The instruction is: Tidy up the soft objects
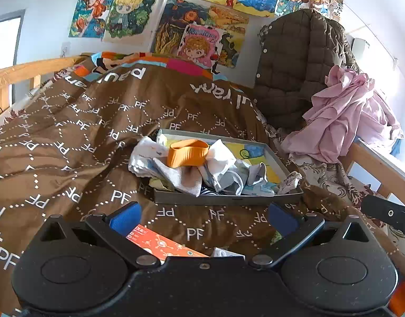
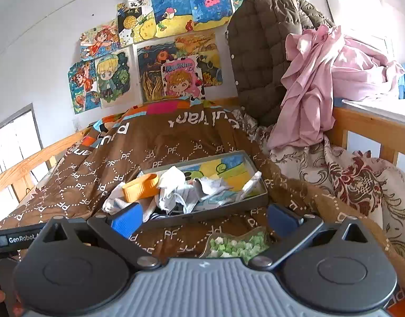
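Left wrist view: my left claw [image 1: 203, 218] is hovering spread wide, gripping nothing, over the brown quilt [image 1: 70, 137].
Right claw: my right claw [image 2: 203, 220] is gaping wide too, empty.
Tray: one shallow grey tray [image 1: 229, 199] is lying on the quilt, just beyond both claws.
Soft things: a crumpled heap of white and grey cloths [image 1: 218, 166] is filling the tray's left and middle; I cannot count them.
Band: one ribbed orange loop [image 1: 188, 153] is sitting atop the heap.
Bag: one clear bag of green and white bits [image 2: 236, 245] is lying near my right claw.
Cut off: an orange booklet [image 1: 160, 243] is showing only partly behind my left claw.
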{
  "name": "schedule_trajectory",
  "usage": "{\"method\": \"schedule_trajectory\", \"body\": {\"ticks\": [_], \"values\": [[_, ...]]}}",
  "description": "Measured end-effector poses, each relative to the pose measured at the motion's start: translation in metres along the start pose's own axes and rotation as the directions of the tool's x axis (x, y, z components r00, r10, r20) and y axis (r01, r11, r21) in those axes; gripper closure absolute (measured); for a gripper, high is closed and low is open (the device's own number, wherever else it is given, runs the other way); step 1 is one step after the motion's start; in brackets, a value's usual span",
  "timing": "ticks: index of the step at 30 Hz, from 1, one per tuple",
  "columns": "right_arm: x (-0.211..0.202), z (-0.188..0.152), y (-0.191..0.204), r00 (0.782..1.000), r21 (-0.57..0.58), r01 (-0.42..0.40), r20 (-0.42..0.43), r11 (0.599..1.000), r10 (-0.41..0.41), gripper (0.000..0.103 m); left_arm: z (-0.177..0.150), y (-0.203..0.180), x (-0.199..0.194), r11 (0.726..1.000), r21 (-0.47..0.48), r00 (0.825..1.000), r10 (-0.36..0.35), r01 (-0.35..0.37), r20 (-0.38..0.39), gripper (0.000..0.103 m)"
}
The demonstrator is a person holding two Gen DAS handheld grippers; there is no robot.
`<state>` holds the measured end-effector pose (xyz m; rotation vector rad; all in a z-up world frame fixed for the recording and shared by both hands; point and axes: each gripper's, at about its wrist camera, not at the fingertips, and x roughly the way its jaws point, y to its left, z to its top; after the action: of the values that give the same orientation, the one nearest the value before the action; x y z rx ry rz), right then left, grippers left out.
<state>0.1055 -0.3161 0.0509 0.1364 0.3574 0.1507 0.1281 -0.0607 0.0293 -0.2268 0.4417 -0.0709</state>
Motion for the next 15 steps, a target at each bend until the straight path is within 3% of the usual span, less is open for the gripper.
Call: {"method": "schedule_trajectory", "body": {"ticks": [15], "values": [[-0.005, -0.011, 0.014, 1.000, -0.017, 0.014, -0.028, 1.000, -0.015, 0.000, -0.014, 0.008, -0.015, 0.999, 0.051, 0.999, 0.010, -0.013, 0.048, 0.001]]}}
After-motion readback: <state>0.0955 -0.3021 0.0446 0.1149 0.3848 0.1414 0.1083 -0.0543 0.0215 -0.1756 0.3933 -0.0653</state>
